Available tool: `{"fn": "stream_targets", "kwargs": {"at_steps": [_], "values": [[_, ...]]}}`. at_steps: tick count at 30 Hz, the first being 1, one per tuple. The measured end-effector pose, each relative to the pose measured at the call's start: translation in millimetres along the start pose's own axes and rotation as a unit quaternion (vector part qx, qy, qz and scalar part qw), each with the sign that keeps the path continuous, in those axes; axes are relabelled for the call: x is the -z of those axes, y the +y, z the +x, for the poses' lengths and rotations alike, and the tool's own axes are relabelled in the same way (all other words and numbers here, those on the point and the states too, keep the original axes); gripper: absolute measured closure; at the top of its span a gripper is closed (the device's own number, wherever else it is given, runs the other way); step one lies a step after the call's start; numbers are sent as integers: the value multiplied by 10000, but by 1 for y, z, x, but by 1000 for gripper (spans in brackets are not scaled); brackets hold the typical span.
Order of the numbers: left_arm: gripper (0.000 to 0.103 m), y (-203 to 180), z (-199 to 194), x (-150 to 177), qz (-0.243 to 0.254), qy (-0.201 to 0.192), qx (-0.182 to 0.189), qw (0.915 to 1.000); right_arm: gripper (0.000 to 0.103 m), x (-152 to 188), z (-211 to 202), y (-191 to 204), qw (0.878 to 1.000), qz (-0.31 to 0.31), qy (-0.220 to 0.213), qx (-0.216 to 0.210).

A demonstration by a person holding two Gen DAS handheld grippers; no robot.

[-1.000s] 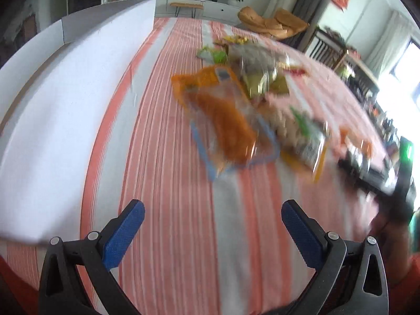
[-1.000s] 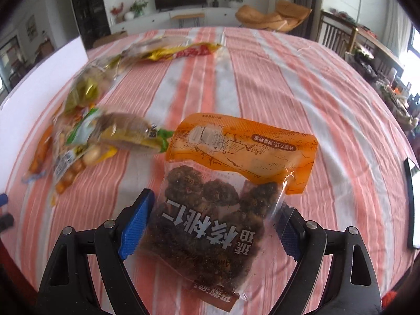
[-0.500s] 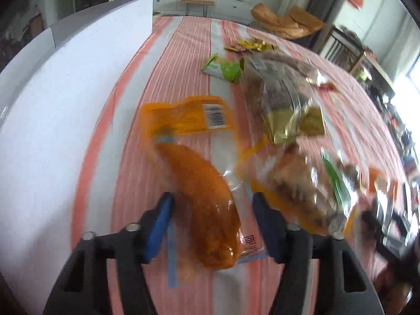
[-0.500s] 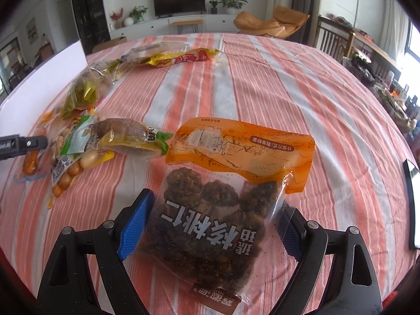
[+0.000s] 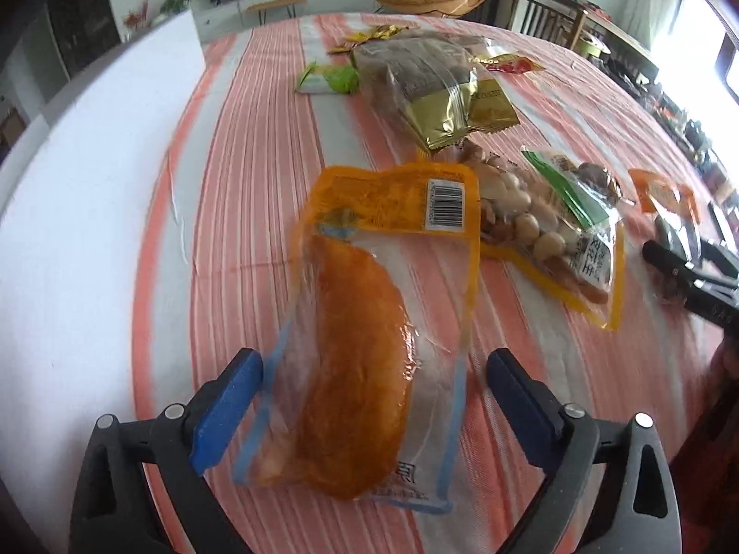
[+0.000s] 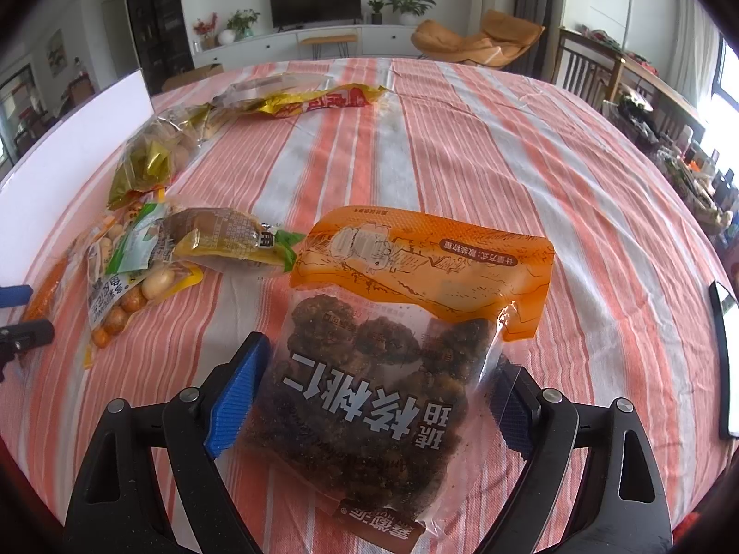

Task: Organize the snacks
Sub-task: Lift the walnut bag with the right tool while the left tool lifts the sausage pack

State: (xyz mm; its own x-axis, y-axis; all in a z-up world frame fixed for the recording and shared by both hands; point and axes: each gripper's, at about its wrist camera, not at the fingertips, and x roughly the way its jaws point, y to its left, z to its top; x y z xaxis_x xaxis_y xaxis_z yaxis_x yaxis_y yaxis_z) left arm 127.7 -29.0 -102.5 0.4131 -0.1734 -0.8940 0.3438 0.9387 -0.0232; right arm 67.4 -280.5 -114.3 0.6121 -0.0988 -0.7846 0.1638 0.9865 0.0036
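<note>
My left gripper (image 5: 374, 404), jaws just reopened wide, straddles the orange pouch (image 5: 369, 337); right gripper (image 6: 374, 397) wide around the walnut bag (image 6: 378, 383); bare striped cloth (image 6: 531, 175) beyond.

- Orange-topped clear pouch (image 5: 365, 323) holding an orange meat piece lies flat between the left gripper (image 5: 374, 397) pads.
- Walnut bag (image 6: 383, 369), orange header, lies between the right gripper (image 6: 369, 392) pads.

Left gripper (image 5: 374, 397), angled steeply down, has just reopened wide; right gripper (image 6: 369, 392) also spread wide.
</note>
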Motion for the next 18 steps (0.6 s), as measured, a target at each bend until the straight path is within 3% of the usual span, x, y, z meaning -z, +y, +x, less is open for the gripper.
{"fn": "stream_targets", "kwargs": {"at_steps": [3, 8, 12, 16, 18], "values": [[0, 0, 1, 3, 155, -60, 16, 9999, 13, 0, 1, 0, 10000, -3, 2, -1], [0, 3, 2, 6, 213, -192, 42, 9996, 12, 0, 1, 0, 10000, -3, 6, -13], [2, 4, 1, 3, 209, -41, 40, 9998, 8, -5, 2, -6, 9993, 21, 112, -366], [37, 5, -9, 4, 172, -128, 23, 9998, 9, -27, 6, -32, 9890, 734, 842, -966], [49, 6, -13, 6, 136, -198, 42, 9997, 9, -40, 3, -31, 9878, 734, 1149, -756]]}}
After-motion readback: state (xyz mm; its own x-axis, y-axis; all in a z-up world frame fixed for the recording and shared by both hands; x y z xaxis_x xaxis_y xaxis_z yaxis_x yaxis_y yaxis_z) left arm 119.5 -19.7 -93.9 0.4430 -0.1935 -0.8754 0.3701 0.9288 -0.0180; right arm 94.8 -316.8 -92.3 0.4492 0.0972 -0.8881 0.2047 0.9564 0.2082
